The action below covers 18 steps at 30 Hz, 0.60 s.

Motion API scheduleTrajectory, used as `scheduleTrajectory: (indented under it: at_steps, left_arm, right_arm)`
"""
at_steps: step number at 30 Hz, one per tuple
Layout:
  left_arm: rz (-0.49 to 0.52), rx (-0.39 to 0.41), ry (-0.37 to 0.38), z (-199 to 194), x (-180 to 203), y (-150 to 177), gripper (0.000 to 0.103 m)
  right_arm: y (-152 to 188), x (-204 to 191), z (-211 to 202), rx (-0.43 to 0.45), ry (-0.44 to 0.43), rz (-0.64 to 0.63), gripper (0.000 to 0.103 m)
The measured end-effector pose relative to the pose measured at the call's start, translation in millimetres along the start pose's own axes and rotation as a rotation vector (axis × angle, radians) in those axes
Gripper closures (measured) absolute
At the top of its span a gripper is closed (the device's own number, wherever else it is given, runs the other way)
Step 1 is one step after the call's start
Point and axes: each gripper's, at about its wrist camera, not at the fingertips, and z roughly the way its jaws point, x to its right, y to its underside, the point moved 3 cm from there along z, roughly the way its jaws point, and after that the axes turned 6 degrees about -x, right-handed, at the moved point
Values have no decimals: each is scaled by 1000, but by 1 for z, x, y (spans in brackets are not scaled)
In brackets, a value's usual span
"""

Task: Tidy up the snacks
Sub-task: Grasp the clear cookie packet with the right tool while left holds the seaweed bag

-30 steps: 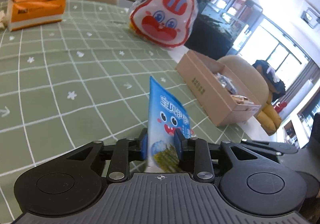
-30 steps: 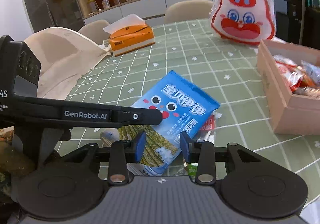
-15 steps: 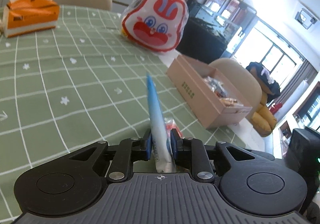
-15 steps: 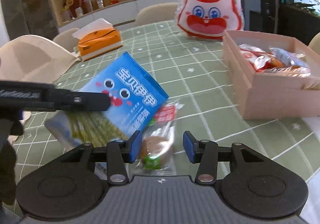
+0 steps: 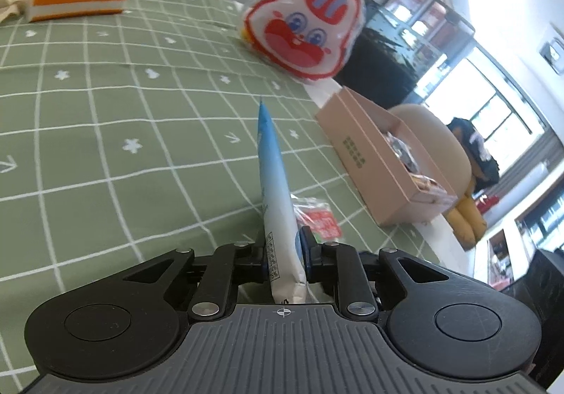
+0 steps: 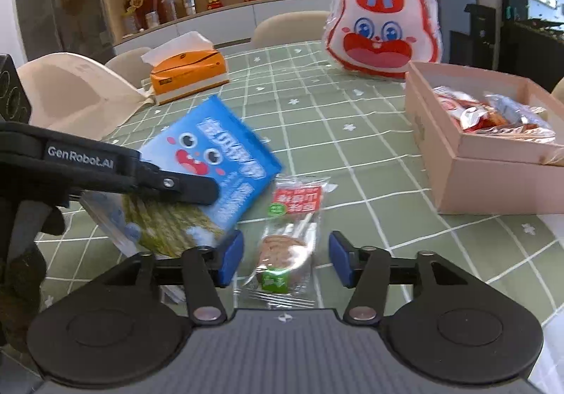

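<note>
My left gripper (image 5: 284,253) is shut on a blue snack bag (image 5: 276,189), seen edge-on and lifted off the table; in the right wrist view the bag (image 6: 211,161) hangs tilted in the left gripper's finger (image 6: 169,182). A small clear snack packet with a red label (image 6: 289,239) lies flat on the green tablecloth, between the fingers of my open right gripper (image 6: 285,262); it also shows in the left wrist view (image 5: 317,217). A pink cardboard box (image 6: 493,182) holding several wrapped snacks stands to the right.
A red-and-white rabbit-face bag (image 6: 382,24) stands at the far side of the table. An orange tissue box (image 6: 188,75) sits far left. A beige cloth (image 6: 70,94) lies at the left. Chairs surround the green checked table (image 6: 352,133).
The left gripper has lifted and turned the blue bag, uncovering the small packet. My right gripper has opened wider and moved right so the packet lies between its fingers.
</note>
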Motion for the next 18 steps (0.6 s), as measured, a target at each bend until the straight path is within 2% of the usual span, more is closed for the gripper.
scheduleTrajectory:
  at_steps: [6, 10, 18]
  left_arm:
    - [-2, 31, -49, -9, -3, -4, 83]
    - [10, 25, -54, -8, -1, -3, 83]
    - [9, 27, -77, -8, -3, -2, 83]
  right_arm:
    - [3, 5, -13, -2, 53, -40, 34]
    - [2, 11, -14, -25, 13, 8, 32]
    - [-17, -6, 18, -63, 55, -20, 33]
